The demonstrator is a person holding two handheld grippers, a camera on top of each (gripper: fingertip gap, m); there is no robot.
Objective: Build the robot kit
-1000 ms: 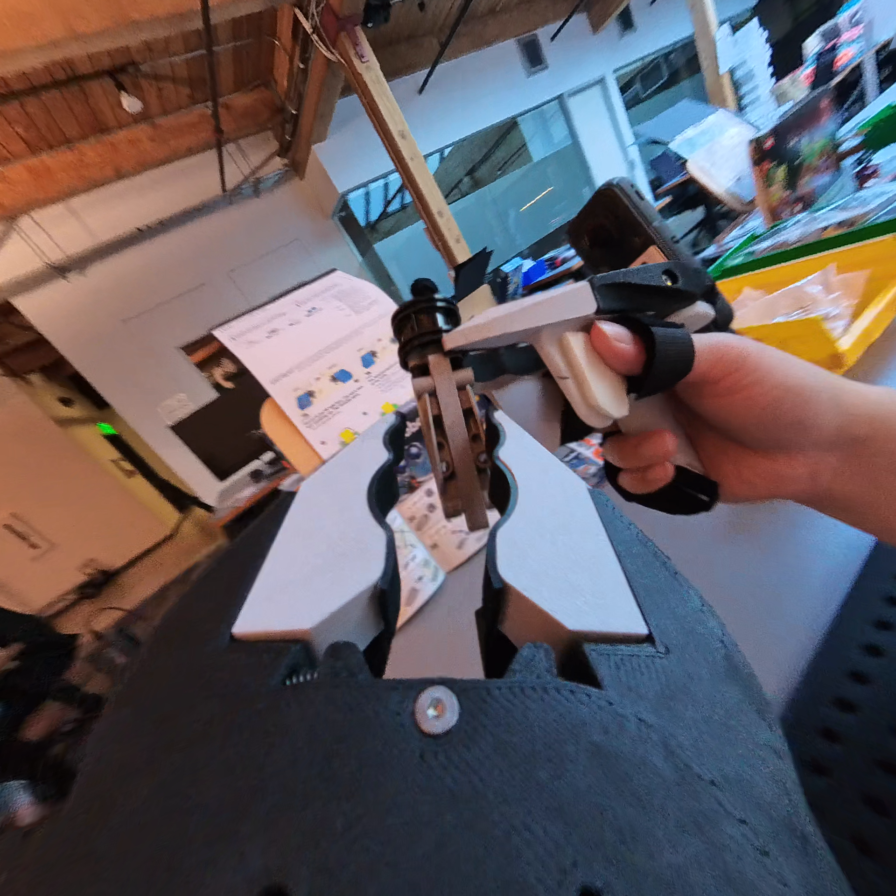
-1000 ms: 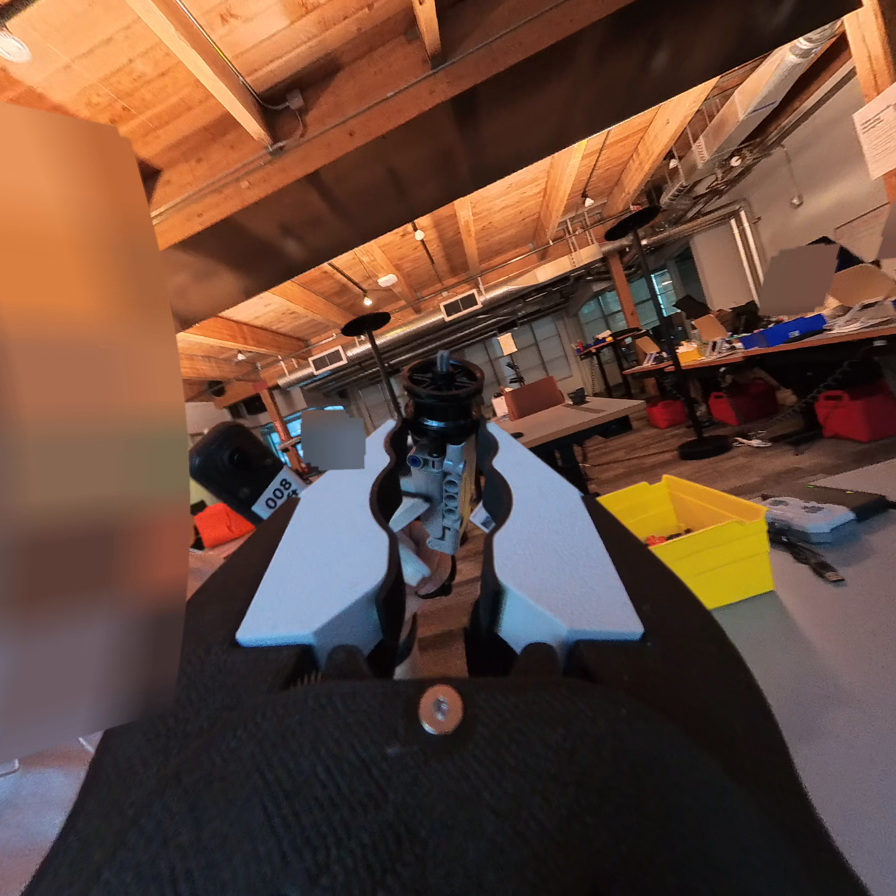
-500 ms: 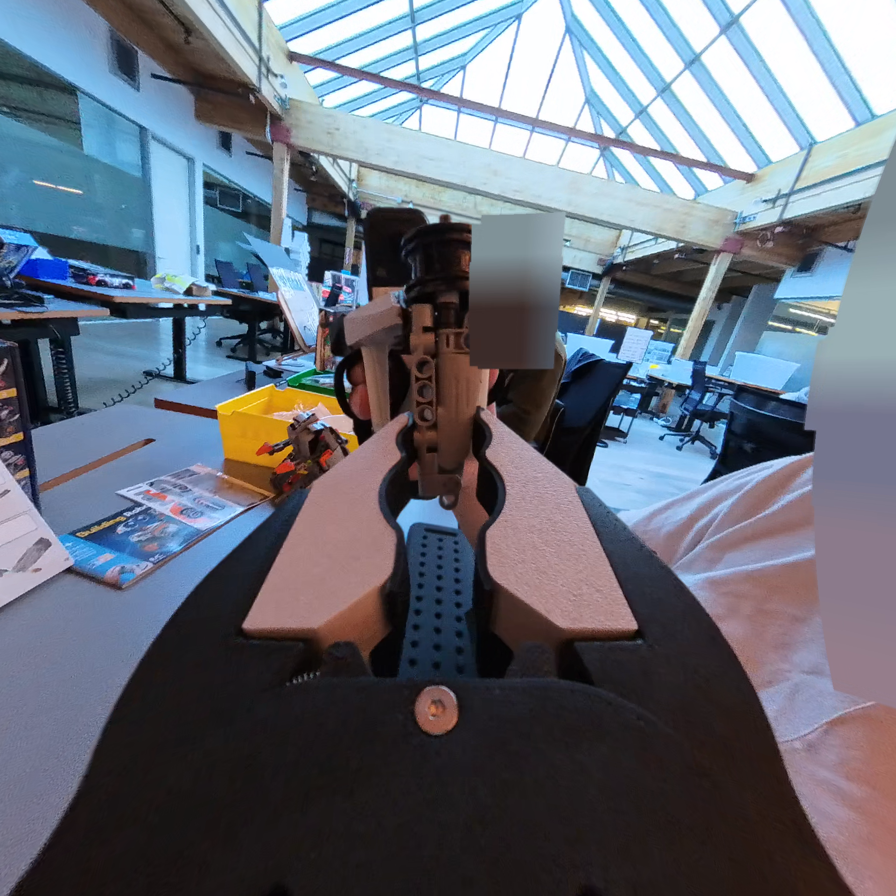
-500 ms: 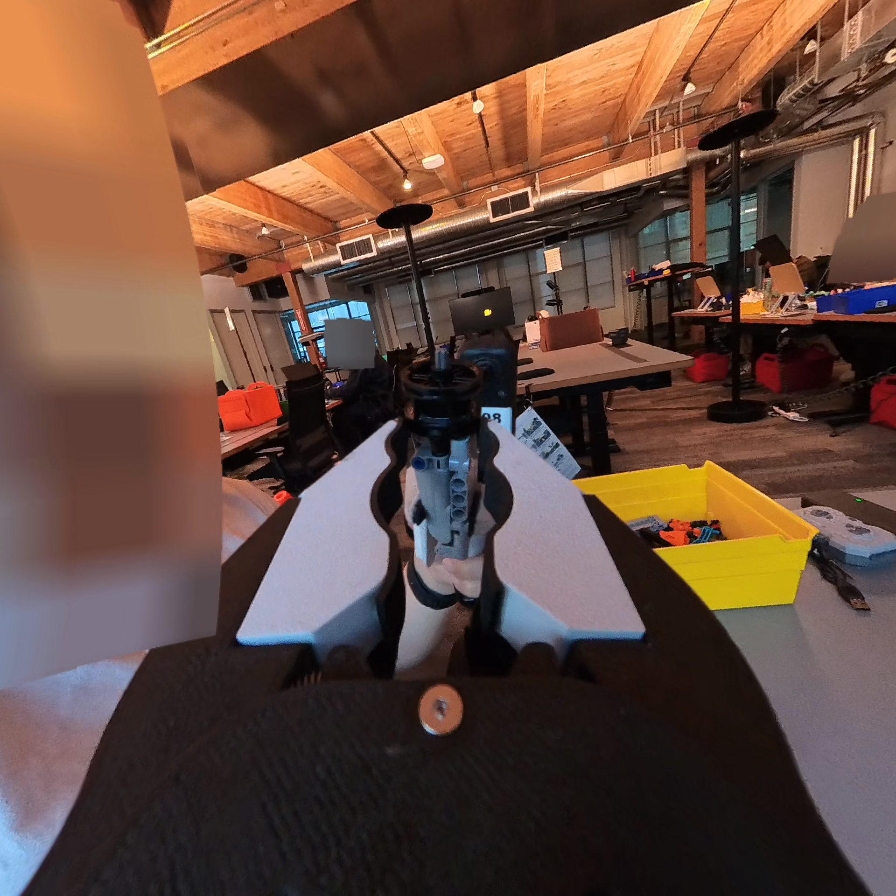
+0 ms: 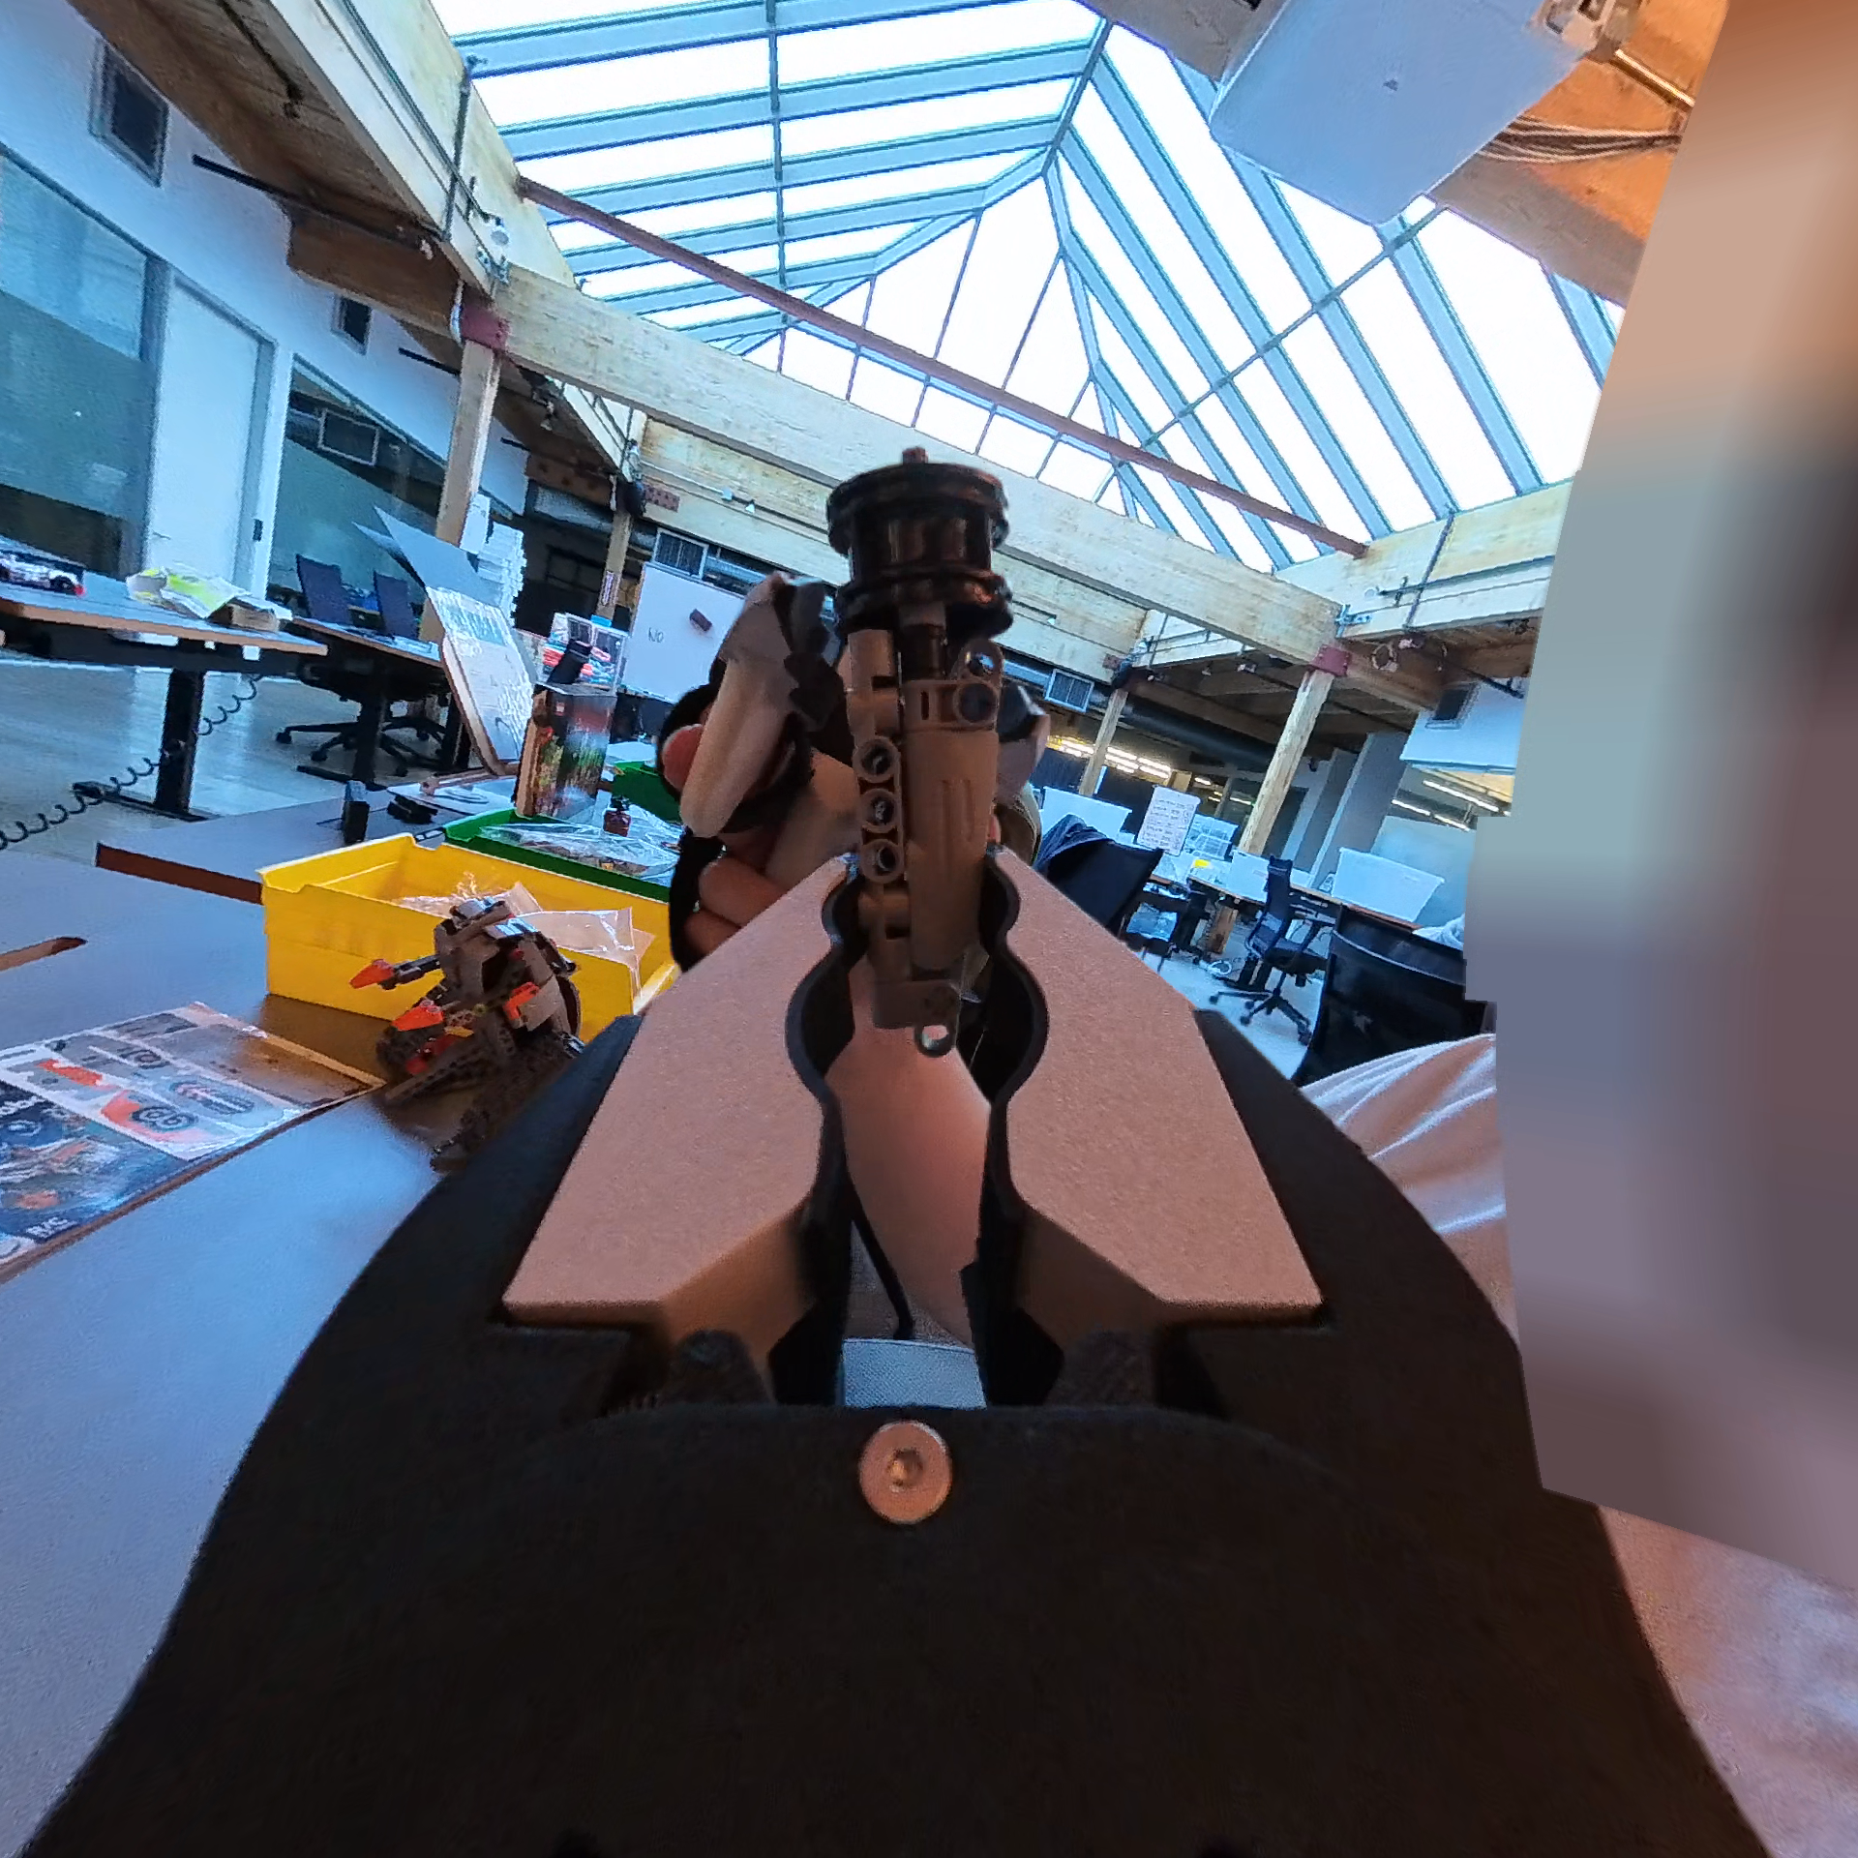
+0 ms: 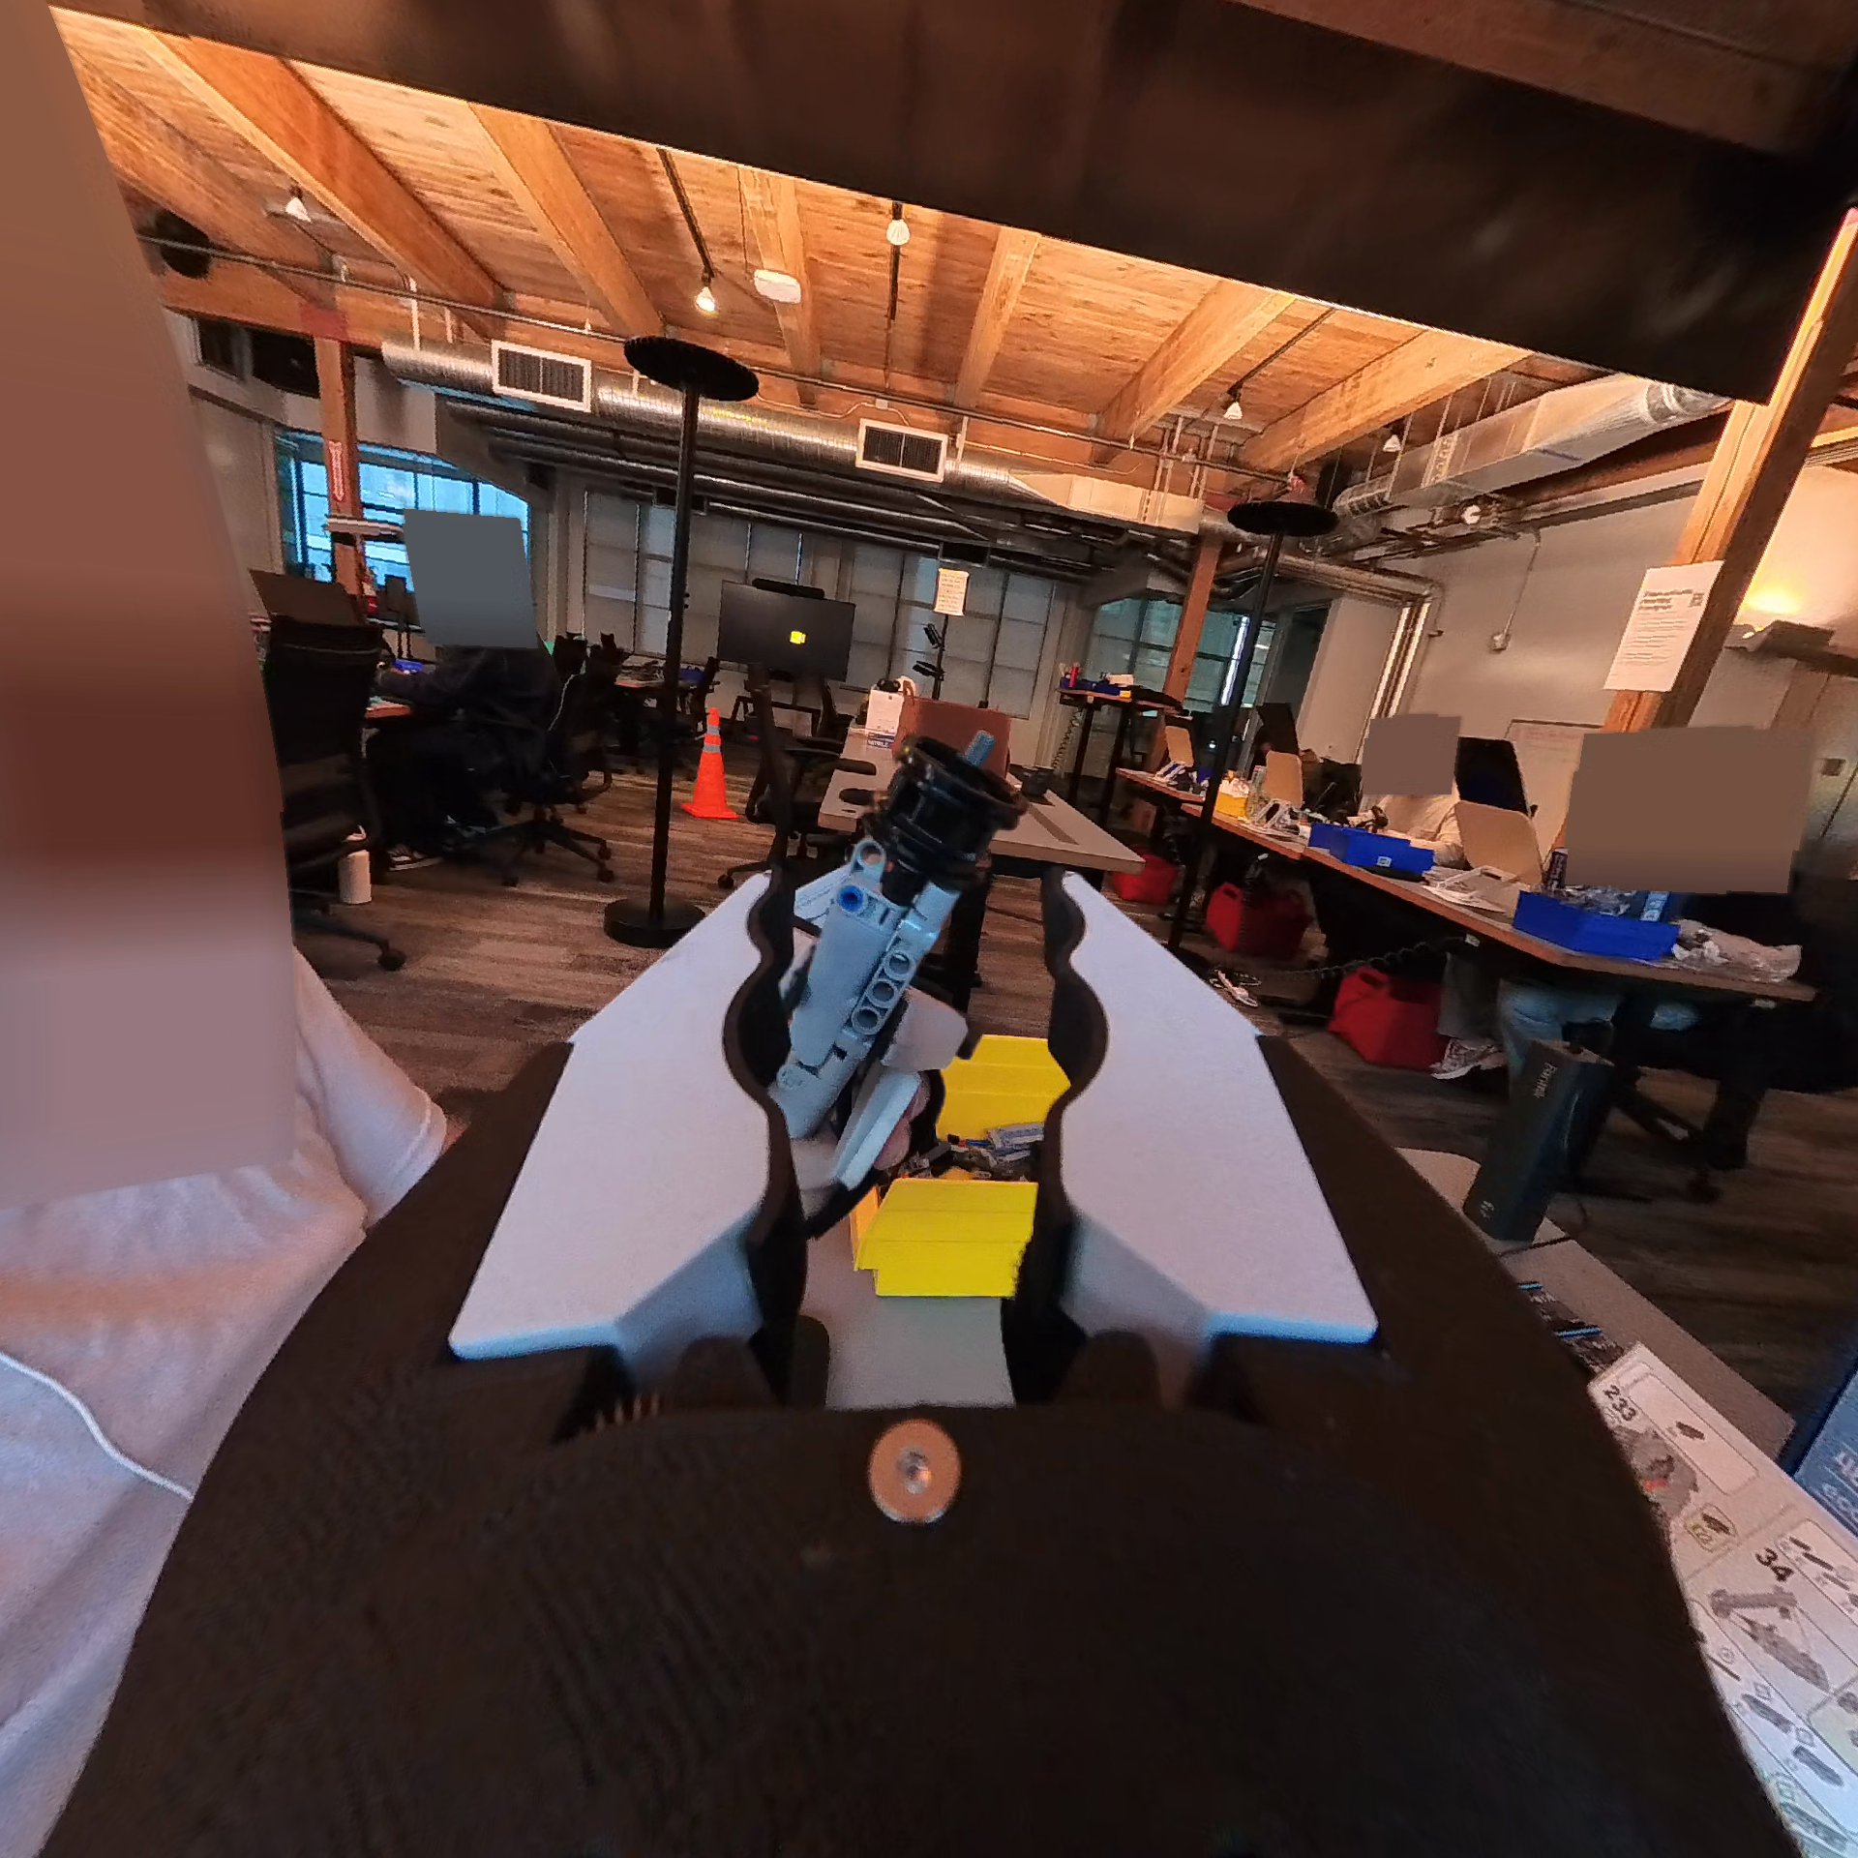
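Left wrist view: gripper clamps upright brick assembly.

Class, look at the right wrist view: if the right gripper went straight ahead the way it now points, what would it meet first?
Probably the grey toy-brick assembly, which stands tilted between the open right gripper fingers, toward the left one. Beyond it, lower down, sits a yellow bin; depth is unclear.

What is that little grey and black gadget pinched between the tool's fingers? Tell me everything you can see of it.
The grey and black toy-brick assembly looks like plastic: a grey beam with a row of round holes, a blue pin near its top, and a black ribbed wheel hub capping it, with a thin axle poking out. The left gripper is shut on its lower end, holding it roughly upright in the air. The right gripper stands open around it, where it appears tilted; contact there is unclear.
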